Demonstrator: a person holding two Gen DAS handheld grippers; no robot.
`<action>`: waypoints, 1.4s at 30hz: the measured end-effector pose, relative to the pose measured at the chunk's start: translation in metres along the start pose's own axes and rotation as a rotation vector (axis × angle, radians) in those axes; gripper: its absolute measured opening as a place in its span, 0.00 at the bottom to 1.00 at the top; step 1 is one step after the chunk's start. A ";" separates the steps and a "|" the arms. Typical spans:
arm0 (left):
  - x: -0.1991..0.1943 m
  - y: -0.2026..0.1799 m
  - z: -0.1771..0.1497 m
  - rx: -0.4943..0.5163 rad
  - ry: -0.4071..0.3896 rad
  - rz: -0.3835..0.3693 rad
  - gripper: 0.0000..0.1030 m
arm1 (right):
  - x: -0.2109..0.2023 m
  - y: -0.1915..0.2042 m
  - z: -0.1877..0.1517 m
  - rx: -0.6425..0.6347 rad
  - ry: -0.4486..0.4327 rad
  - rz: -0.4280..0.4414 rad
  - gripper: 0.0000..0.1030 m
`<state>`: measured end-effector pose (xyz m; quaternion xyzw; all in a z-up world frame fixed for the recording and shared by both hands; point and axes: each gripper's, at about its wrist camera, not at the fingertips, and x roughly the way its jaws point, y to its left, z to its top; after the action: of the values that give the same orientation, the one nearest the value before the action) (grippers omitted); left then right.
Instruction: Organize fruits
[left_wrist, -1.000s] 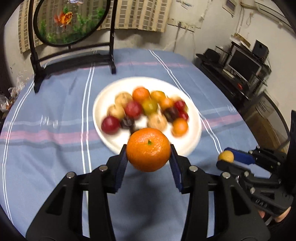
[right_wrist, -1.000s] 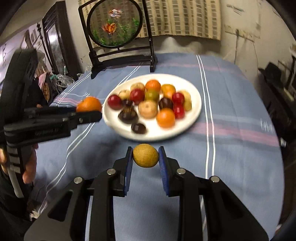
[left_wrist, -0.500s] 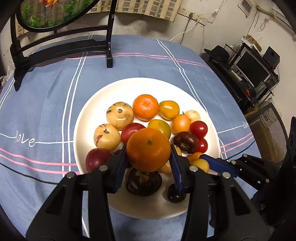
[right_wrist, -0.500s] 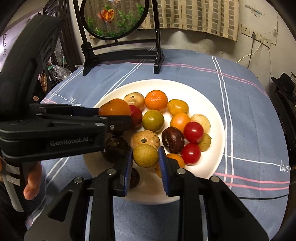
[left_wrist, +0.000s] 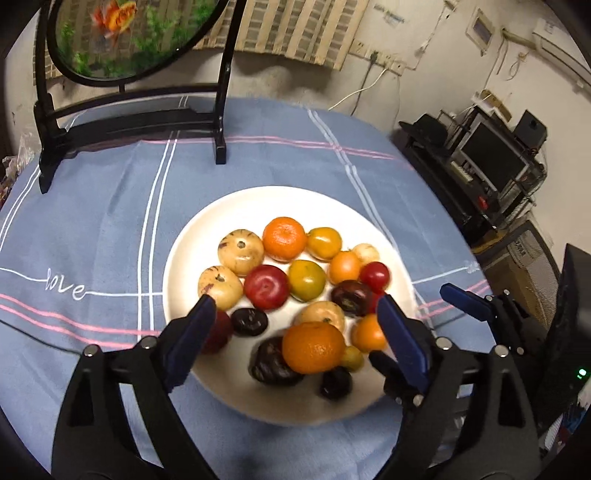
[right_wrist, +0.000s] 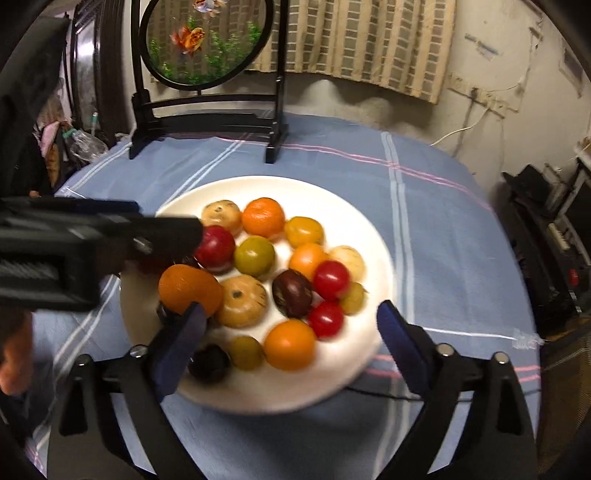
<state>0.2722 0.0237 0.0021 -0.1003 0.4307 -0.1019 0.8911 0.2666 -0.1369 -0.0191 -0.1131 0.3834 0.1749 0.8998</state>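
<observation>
Left gripper (left_wrist: 295, 336) jaws just sprung apart; orange (left_wrist: 313, 347) loose between, clear of both pads, atop dark fruit at near edge of plate (left_wrist: 192, 236). Right gripper (right_wrist: 288, 332) also just opened, empty, over same near rim, right of orange.

The counter (left_wrist: 110, 221) is round and covered by a blue cloth (left_wrist: 280, 162) with white and pink stripes; the word "love" (left_wrist: 64, 288) is stitched in white toward the left edge in the left wrist view. A white plate (left_wrist: 207, 229) rests directly on the cloth near the middle, carrying a cluster of fruits; a black stand (left_wrist: 129, 122) holding a round goldfish panel (left_wrist: 125, 33) stands on the cloth at the far side, its feet well apart from the plate.
</observation>
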 end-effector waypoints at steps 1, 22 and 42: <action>-0.007 -0.002 -0.004 0.002 -0.009 -0.002 0.92 | -0.005 -0.001 -0.004 0.006 0.003 -0.014 0.95; -0.116 -0.021 -0.142 0.018 -0.059 0.218 0.96 | -0.091 0.016 -0.097 0.204 0.025 -0.065 0.99; -0.122 -0.013 -0.151 -0.017 -0.056 0.246 0.96 | -0.101 0.023 -0.103 0.197 0.016 -0.040 0.99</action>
<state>0.0772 0.0303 0.0049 -0.0568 0.4158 0.0146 0.9076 0.1257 -0.1738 -0.0173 -0.0333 0.4036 0.1174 0.9068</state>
